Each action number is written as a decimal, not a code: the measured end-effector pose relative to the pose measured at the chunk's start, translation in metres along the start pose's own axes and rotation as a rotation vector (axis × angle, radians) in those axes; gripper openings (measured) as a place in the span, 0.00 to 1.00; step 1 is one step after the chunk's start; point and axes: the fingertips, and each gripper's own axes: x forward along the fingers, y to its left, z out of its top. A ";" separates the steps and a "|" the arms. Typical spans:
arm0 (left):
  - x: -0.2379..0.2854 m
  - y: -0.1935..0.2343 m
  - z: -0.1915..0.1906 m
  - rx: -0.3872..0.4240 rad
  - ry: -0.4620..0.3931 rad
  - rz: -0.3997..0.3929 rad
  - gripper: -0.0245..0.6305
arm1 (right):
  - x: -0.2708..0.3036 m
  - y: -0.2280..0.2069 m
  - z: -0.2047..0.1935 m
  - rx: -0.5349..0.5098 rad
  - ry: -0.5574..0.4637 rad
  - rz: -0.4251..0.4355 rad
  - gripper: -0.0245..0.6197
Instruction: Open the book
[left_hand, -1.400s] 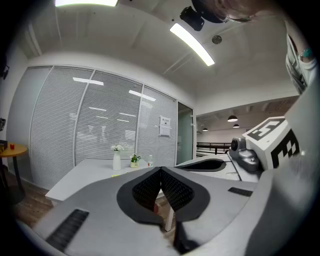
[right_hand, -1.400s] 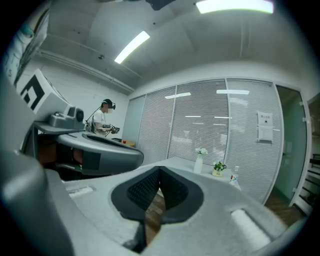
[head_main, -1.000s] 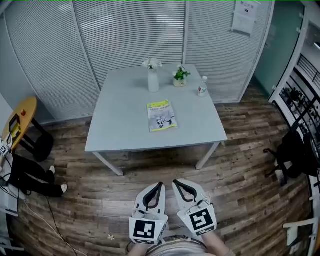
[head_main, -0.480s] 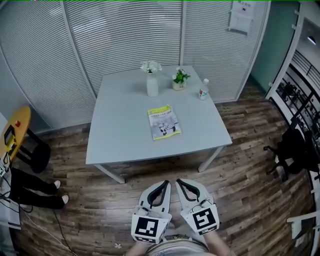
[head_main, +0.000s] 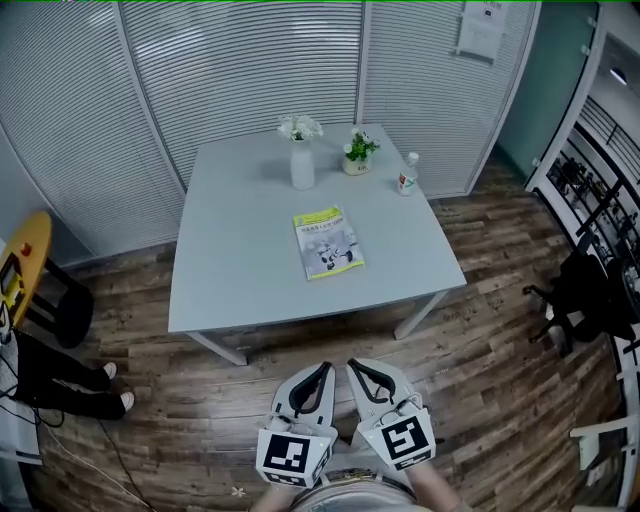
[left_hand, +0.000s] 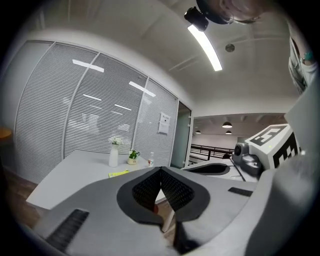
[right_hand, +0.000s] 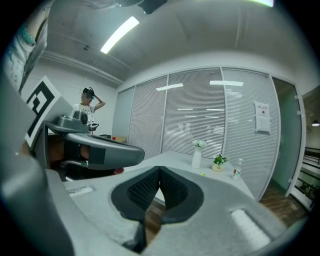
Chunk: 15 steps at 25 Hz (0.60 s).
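A closed book (head_main: 328, 242) with a yellow-green cover lies flat near the middle of the grey table (head_main: 230, 260). In the left gripper view the book (left_hand: 119, 173) shows as a thin yellow strip on the tabletop. Both grippers hang low over the wooden floor, well short of the table's near edge. My left gripper (head_main: 322, 369) is shut with nothing in it, jaws meeting at the tip (left_hand: 160, 170). My right gripper (head_main: 353, 366) is beside it, also shut and empty (right_hand: 159, 168).
At the table's far edge stand a white vase with flowers (head_main: 302, 160), a small potted plant (head_main: 356, 155) and a bottle (head_main: 407, 174). A person's legs (head_main: 60, 385) and a yellow stool (head_main: 25, 255) are at left. A black chair (head_main: 585, 300) stands at right.
Both grippers have drifted slightly forward along with the camera. The table and book now sit a little higher and more centred in the head view. Jaws have stayed shut.
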 end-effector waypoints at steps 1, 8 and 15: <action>0.002 0.002 0.000 -0.003 0.001 0.001 0.04 | 0.002 -0.001 0.001 0.001 0.004 0.002 0.04; 0.034 0.014 0.004 -0.017 -0.003 0.023 0.04 | 0.027 -0.025 -0.001 -0.009 0.001 0.025 0.04; 0.093 0.026 0.016 -0.017 0.006 0.028 0.04 | 0.061 -0.075 0.005 0.002 0.001 0.039 0.04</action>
